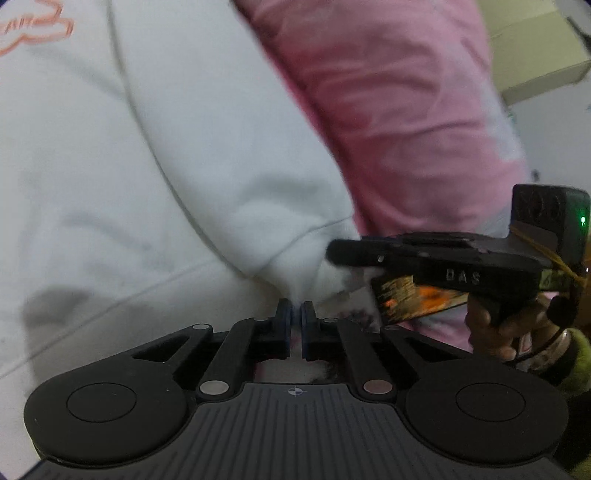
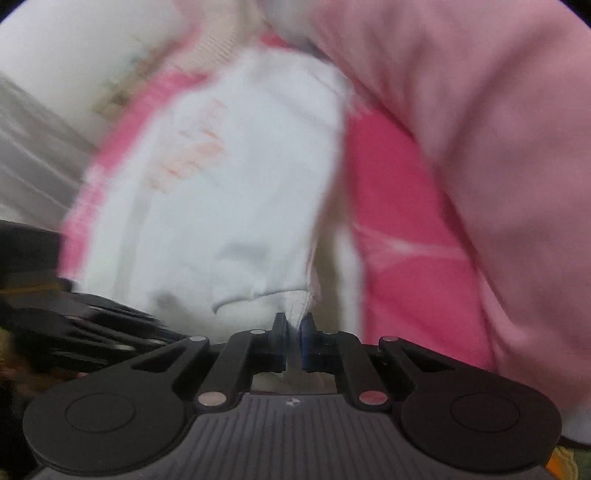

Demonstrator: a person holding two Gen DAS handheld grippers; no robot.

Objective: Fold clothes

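Both grippers pinch the white-and-pink fleece sweatshirt [image 1: 207,155]: left gripper [image 1: 296,308] and right gripper [image 2: 294,319] at its hem. Likely next: lift and fold over evenly.

Black left gripper [image 1: 296,314] — ribbed grey body, silver pivots, blue pads.

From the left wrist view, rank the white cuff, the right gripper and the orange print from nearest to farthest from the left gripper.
1. White cuff: pinched in the left gripper.
2. Right gripper: just right, beside the cuff.
3. Orange print: top left, far up the garment.
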